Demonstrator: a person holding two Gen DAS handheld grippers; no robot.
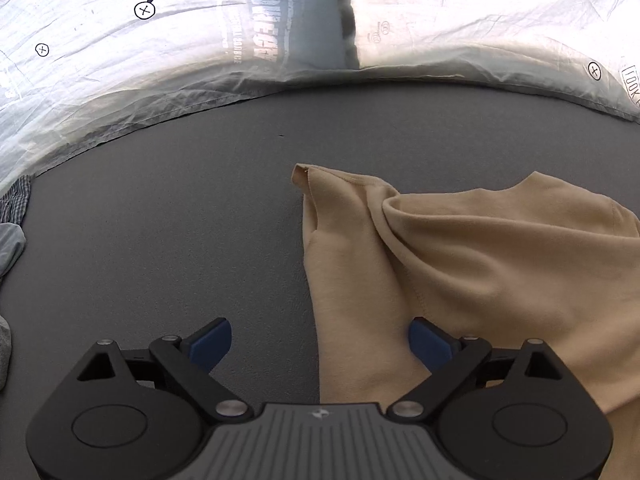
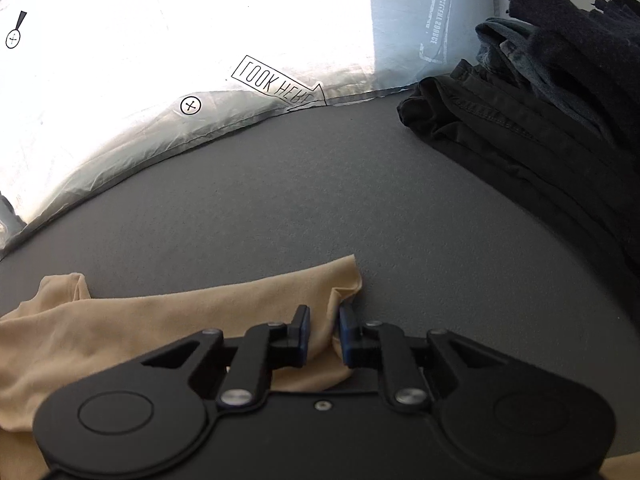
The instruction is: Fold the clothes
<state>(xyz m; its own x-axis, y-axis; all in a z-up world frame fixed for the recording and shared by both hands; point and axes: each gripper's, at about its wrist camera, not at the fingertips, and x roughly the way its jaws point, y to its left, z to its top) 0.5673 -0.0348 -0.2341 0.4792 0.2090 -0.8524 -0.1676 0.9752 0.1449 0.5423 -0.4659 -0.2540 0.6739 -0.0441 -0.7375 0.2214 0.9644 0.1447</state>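
Note:
A beige garment [image 1: 480, 260] lies rumpled on the grey mat [image 1: 180, 200], with a sleeve or corner sticking out toward the far left. My left gripper [image 1: 320, 342] is open wide just above it. The cloth's left edge runs between the jaws, and neither blue pad presses on it. In the right wrist view the same beige garment [image 2: 120, 328] spreads out to the left. My right gripper [image 2: 325, 330] is shut on a raised fold near the garment's right corner, and the cloth fills the narrow gap between the pads.
A pile of dark clothes [image 2: 540, 100] sits at the right of the mat [image 2: 320, 200]. A white printed sheet [image 1: 120, 60] borders the mat's far side. Checked cloth [image 1: 16, 200] and grey cloth [image 1: 8, 240] lie at the left edge.

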